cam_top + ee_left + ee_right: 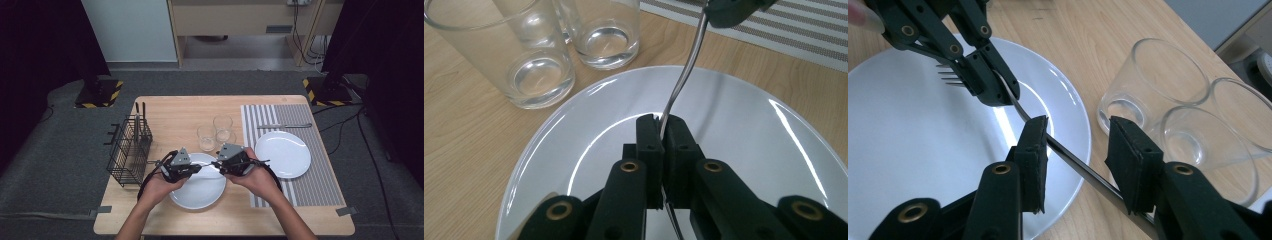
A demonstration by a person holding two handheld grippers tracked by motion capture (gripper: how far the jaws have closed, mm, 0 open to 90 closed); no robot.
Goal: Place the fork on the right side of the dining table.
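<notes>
Clearly, the work in hand: a fork [1013, 102] passing from one gripper to the other above the near plate [200, 192].
Landmark: the near plate, the white one at the table's front edge; every place below is told from it.
Fork's place: in the air just over the near plate, tines over its middle in the right gripper view, handle reaching out past its rim towards the 2 glasses [214, 132].
Left gripper [662, 131]: jaws pinched narrow on the fork near the neck, the only firm hold on it.
Right gripper [1075, 150]: jaws part-way apart with the handle running between them; one pad seems to touch the handle, the other stands clear, so no grip yet.
Risk 1: if the left gripper lets go before both right pads press, the fork would likely drop and clatter on the near plate.
Risk 2: a squeeze on a handle lying slantwise across the pads could twist the fork and swing its tines down.
Risk 3: the handle's end points at the glasses just beyond the near plate's rim; a pull that way might knock one.
Risk 4: 2 grippers crowd close above the near plate, so their linkages could bump and jar the hold.
</notes>
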